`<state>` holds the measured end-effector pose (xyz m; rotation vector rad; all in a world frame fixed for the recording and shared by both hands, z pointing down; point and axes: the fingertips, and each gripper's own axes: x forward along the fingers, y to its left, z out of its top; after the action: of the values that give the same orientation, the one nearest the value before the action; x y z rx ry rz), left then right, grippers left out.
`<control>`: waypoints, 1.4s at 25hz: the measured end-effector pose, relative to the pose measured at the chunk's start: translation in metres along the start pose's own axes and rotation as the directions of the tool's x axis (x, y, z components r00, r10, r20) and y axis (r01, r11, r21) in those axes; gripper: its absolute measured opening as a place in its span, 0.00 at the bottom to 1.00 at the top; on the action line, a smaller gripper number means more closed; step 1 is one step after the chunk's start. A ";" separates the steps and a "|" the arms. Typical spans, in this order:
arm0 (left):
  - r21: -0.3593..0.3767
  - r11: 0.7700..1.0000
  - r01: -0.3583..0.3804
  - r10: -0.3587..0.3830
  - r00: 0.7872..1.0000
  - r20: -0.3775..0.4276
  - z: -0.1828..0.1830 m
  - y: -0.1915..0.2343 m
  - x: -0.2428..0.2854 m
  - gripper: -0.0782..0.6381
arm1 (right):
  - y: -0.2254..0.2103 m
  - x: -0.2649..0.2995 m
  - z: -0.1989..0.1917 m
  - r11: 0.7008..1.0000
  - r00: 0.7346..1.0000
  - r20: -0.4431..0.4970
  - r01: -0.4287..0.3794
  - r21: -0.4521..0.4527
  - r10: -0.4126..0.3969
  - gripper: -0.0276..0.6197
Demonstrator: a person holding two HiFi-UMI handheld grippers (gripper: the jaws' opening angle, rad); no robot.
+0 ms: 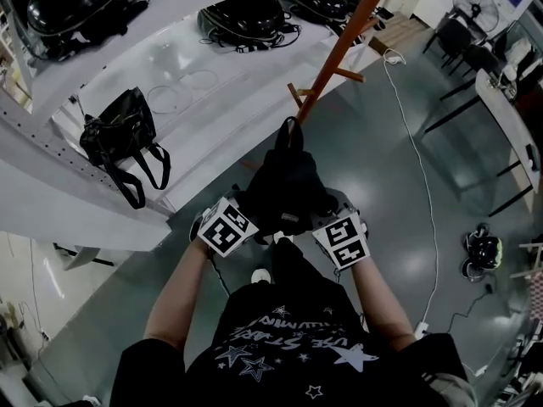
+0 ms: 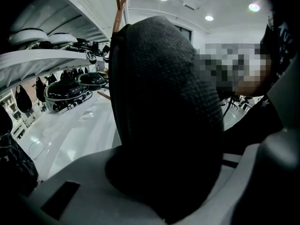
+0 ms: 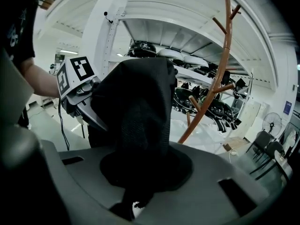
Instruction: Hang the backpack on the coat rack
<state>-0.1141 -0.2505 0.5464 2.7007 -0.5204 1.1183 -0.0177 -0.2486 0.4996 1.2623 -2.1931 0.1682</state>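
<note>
Backpack masks both pairs of tongs and the rack's foot

In the head view the backpack [image 1: 288,185] at centre covers the tongs of the left gripper [image 1: 254,220] and the right gripper [image 1: 327,219]; only their marker cubes show, at 7 and 5 o'clock of it. The coat rack [image 1: 333,62] loses its top past the upper edge at 1 o'clock, and its foot is hidden behind the backpack. In the left gripper view dark fabric fills the middle, hiding the tong tips and most of the rack's pole. In the right gripper view bunched fabric covers the gap between the tongs. Glossy black things [image 1: 76,2] at 11 o'clock are cropped and too indistinct to name.
</note>
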 end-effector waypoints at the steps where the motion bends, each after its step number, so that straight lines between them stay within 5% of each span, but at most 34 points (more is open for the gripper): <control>1: 0.003 1.000 0.003 -0.003 1.000 -0.001 0.004 0.005 0.004 0.22 | -0.006 0.003 0.001 1.000 1.000 0.001 0.002 0.003 -0.002 0.14; 15: -0.020 0.999 0.046 -0.047 0.998 -0.046 0.050 0.071 0.057 0.22 | -0.086 0.061 0.003 0.999 1.000 -0.010 -0.009 0.045 0.010 0.14; 35: -0.123 0.986 0.111 -0.121 0.989 -0.080 0.040 0.113 0.101 0.22 | -0.105 0.112 -0.012 0.996 0.993 -0.097 -0.056 0.066 0.063 0.14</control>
<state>-0.0646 -0.3915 0.5932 2.5329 -0.3967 1.1309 0.0321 -0.3841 0.5521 1.1970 -2.1567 0.3197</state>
